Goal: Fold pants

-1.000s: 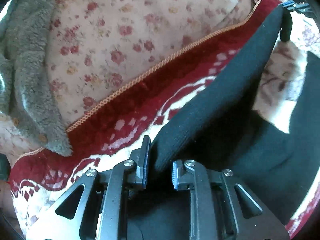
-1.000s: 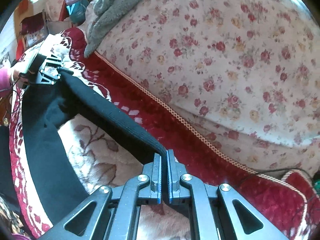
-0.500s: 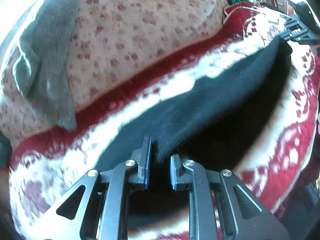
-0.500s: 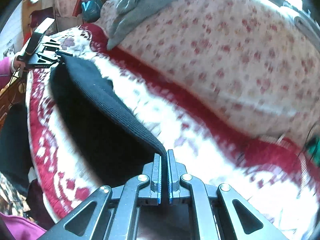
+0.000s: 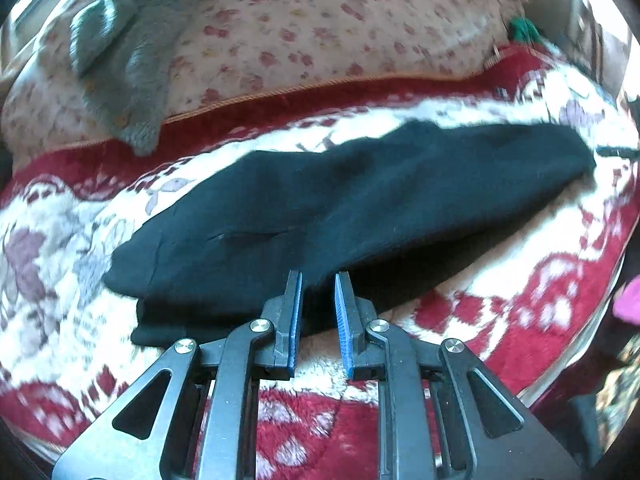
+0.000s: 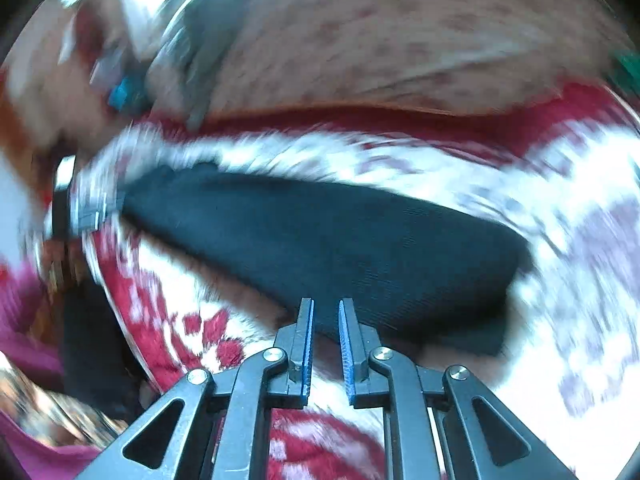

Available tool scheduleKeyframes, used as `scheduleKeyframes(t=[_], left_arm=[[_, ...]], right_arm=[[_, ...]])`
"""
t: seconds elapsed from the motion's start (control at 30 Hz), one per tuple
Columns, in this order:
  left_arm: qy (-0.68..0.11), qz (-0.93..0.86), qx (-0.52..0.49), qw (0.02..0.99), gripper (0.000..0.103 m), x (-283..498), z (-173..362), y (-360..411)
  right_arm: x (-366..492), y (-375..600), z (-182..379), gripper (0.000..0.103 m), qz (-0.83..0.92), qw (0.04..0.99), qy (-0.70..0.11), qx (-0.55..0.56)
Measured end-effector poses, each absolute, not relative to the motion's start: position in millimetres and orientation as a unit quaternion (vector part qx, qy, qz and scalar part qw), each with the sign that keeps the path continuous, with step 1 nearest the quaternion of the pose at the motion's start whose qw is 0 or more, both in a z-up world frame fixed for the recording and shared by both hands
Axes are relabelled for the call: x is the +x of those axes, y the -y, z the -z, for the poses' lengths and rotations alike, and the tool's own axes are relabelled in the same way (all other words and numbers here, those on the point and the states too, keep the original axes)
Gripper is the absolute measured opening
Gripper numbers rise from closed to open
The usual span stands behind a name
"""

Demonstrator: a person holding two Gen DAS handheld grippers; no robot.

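The black pants (image 5: 360, 200) lie folded in a long band across the red and white blanket (image 5: 520, 300). My left gripper (image 5: 318, 276) is at the near edge of their left end, shut on the black cloth between its blue pads. In the right wrist view the pants (image 6: 320, 240) stretch from the left gripper (image 6: 80, 208), far left, to my right gripper (image 6: 326, 302). The right jaws are opening. The cloth's edge sits between their tips, and the pads stand clear of it.
A floral cushion (image 5: 320, 20) rises behind the blanket, with a grey fleecy cloth (image 5: 120, 60) draped over its left side. A person's pink sleeve (image 6: 24, 320) shows at the left edge. Something green (image 5: 524, 32) lies at the far right of the cushion.
The pants hung stretched between the two grippers. Now they lie flat on the blanket. Both grippers have swung and rolled. The right jaws, pressed together before, stand apart.
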State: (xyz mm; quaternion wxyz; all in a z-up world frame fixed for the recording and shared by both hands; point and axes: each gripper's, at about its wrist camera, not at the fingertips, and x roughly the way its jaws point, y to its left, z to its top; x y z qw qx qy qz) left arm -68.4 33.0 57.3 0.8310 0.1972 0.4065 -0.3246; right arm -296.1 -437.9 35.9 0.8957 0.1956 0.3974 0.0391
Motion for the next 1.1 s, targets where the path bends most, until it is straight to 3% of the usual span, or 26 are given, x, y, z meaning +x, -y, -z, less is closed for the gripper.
scheduleKeyframes(t=[0.1, 0.23, 0.37, 0.5, 0.67, 0.9, 1.1], left_arm=[[-0.399, 0.318, 0.163, 0.844, 0.016, -71, -72, -35], [-0.381, 0.334, 0.127, 0.853, 0.017, -77, -97, -26], [-0.356, 0.379, 0.117, 0.846, 0.042, -94, -120, 4], [-0.348, 0.439, 0.138, 0.817, 0.043, -110, -126, 61], [-0.364, 0.482, 0.164, 0.780, 0.043, -123, -109, 134], [-0.388, 0.542, 0.168, 0.726, 0.043, -154, -78, 216], [-0.431, 0.527, 0.151, 0.717, 0.043, -149, -53, 255]], right_arm=[[-318, 478, -29, 0.012, -0.011, 0.880, -0.346, 0.326], [-315, 489, -16, 0.012, -0.009, 0.859, -0.343, 0.379], [-302, 489, -4, 0.012, -0.008, 0.846, -0.345, 0.406], [-269, 489, -9, 0.012, -0.039, 0.838, -0.344, 0.421], [-249, 474, -66, 0.013, -0.085, 0.883, -0.281, 0.365], [-288, 484, -14, 0.013, -0.023, 0.838, -0.380, 0.391], [-252, 489, -5, 0.014, -0.079, 0.813, -0.352, 0.457]])
